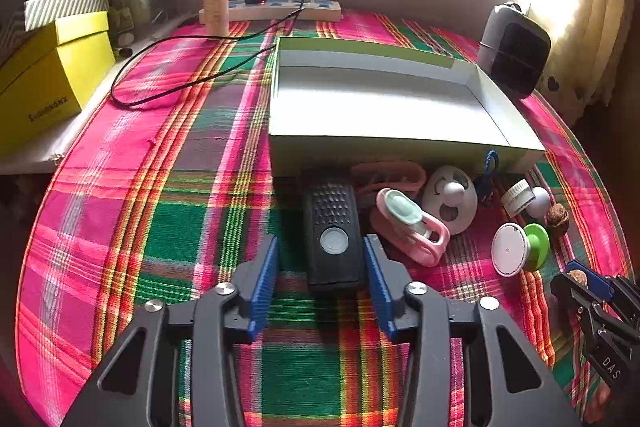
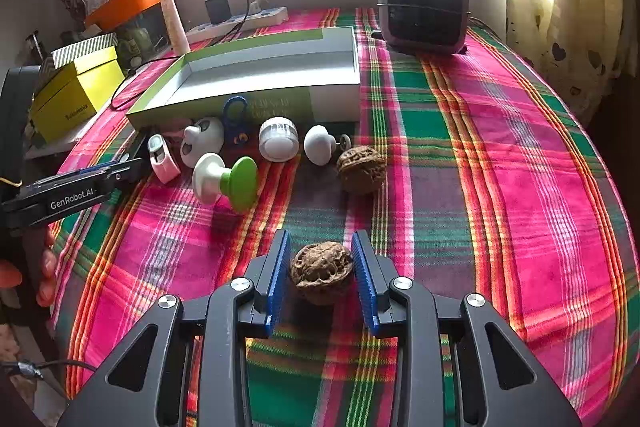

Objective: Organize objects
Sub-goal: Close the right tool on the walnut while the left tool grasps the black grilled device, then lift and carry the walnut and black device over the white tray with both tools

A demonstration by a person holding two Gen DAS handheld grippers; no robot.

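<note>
Between the left gripper's [image 1: 321,267] blue fingers [image 1: 264,279] lies a black remote [image 1: 332,235]; the right pad touches its side, the left stands apart, so no pinch. Beyond the fingertips sits an open tray [image 1: 384,147], nothing visible inside. Right of the remote lie small items.

From the right wrist, the right gripper [image 2: 321,269] pinches a walnut [image 2: 321,271] on the cloth [image 2: 500,187]. Ahead lies a second walnut [image 2: 361,169], then the tray [image 2: 256,99].

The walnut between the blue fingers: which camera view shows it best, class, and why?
The right wrist view: the walnut sits centred and sharp between the right gripper pads. The left wrist view catches only a sliver at its right edge.
</note>
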